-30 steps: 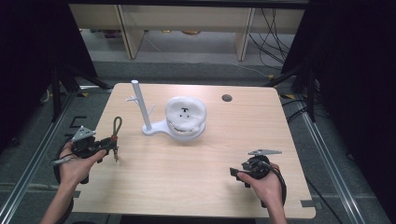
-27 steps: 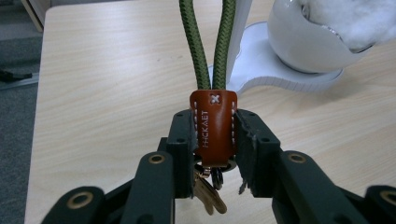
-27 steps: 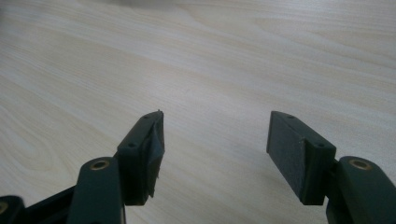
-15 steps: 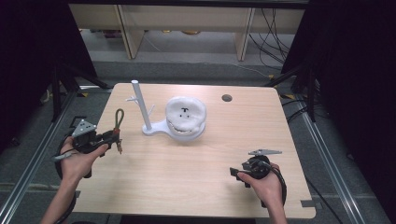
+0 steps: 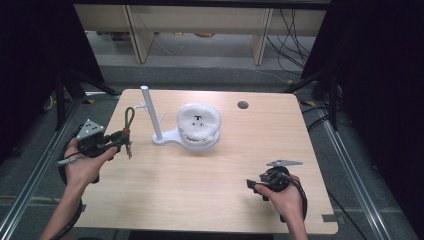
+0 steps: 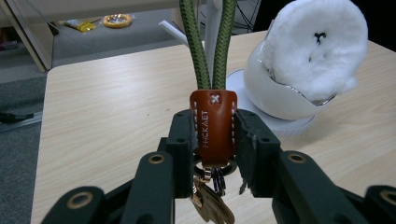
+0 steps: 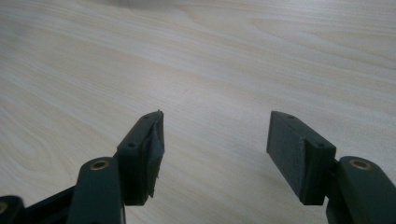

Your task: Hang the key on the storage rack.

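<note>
Dark room, shelving legs and loose cables beyond a pale wooden table (image 5: 200, 200) with a round cable hole near its far edge. Near the table's middle, a white stand (image 5: 159, 131): upright post with short side pegs on a flat base. Just beside the post, on the same base, a white bowl-like cradle bearing a fluffy white ball (image 5: 199, 121) with a small dark stitched mark, tilted toward the near side. At the left edge of the table, left gripper (image 5: 121, 138) raised off the surface, jaws clamped on the brown leather tab of a keychain (image 6: 212, 125); green cord loop standing upright above the tab, keys hanging below. Low over the table's near right, right gripper (image 5: 250, 184), jaws well apart over bare wood.
</note>
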A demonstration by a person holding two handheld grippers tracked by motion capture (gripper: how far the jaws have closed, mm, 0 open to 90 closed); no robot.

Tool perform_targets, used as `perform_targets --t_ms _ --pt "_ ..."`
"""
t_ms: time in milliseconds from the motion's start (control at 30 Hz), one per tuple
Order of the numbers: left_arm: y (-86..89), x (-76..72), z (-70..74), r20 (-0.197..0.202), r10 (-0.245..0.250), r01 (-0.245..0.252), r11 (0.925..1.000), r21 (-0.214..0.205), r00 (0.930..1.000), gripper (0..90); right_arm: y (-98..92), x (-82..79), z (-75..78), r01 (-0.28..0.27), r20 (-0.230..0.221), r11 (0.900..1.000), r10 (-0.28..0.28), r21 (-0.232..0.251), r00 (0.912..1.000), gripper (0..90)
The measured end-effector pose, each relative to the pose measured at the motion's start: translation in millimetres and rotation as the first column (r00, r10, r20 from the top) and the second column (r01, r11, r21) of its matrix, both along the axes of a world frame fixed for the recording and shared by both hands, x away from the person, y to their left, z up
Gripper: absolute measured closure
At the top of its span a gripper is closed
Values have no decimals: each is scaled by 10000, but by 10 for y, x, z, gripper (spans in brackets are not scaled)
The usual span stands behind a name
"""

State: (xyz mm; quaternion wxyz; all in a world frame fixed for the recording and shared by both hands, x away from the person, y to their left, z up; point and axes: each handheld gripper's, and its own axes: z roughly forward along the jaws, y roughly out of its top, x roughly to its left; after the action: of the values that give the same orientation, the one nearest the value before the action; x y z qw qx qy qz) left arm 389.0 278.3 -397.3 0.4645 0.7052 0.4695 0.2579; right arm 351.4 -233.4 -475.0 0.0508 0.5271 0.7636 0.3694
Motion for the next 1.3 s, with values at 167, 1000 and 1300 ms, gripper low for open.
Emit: perform_targets --t_ms 167,1000,1300 --pt "-15 6 51 134 -31 31 10000 3 9999 681 -4 3 0 111 -5 9999 -111 -98 9999 376" --pt "-87 165 44 -4 -107 107 9999 26 9999 681 0 3 -15 -26 12 10000 26 -20 10000 374" --pt "-113 228 -14 -160 -100 99 9999 -94 9998 680 3 -6 -9 62 -171 10000 -62 20 9998 373"
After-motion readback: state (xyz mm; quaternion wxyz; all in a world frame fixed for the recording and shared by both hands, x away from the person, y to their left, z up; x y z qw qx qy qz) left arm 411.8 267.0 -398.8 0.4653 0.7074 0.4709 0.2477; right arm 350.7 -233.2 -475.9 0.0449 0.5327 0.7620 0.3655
